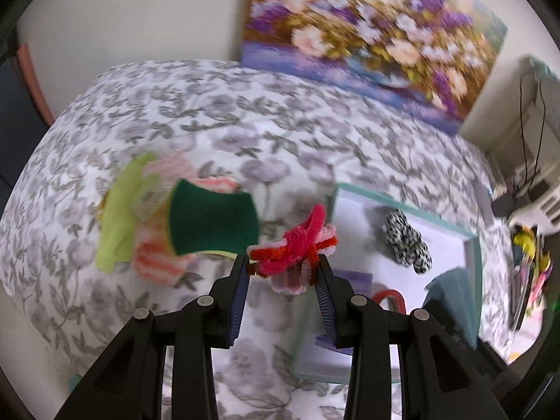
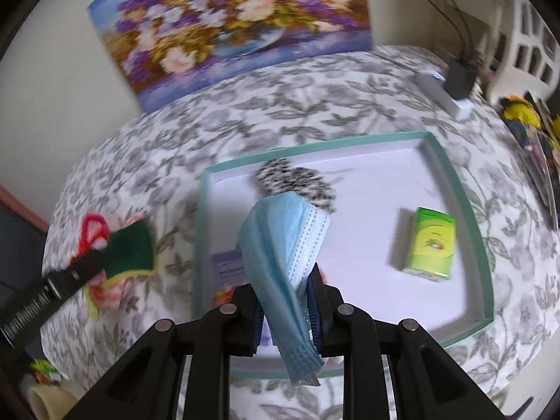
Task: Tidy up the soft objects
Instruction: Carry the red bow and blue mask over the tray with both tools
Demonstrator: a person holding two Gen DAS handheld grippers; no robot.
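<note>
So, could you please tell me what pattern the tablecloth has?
The tablecloth is white with grey flowers and leaves, clearest in the right wrist view.

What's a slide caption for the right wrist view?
Right claw holding a blue face mask above the teal-rimmed tray.

A shallow tray (image 2: 469,210) sits on the table (image 2: 315,105), with a painting (image 2: 227,24) propped behind it against the wall. In the tray, a fuzzy scrunchie (image 2: 297,182) lies toward the back, a small carton (image 2: 428,241) to the right, and a packet (image 2: 227,266) by the left wall. Left of the tray, a sponge (image 1: 213,220) rests on a heap of cloths (image 1: 122,217).
</note>
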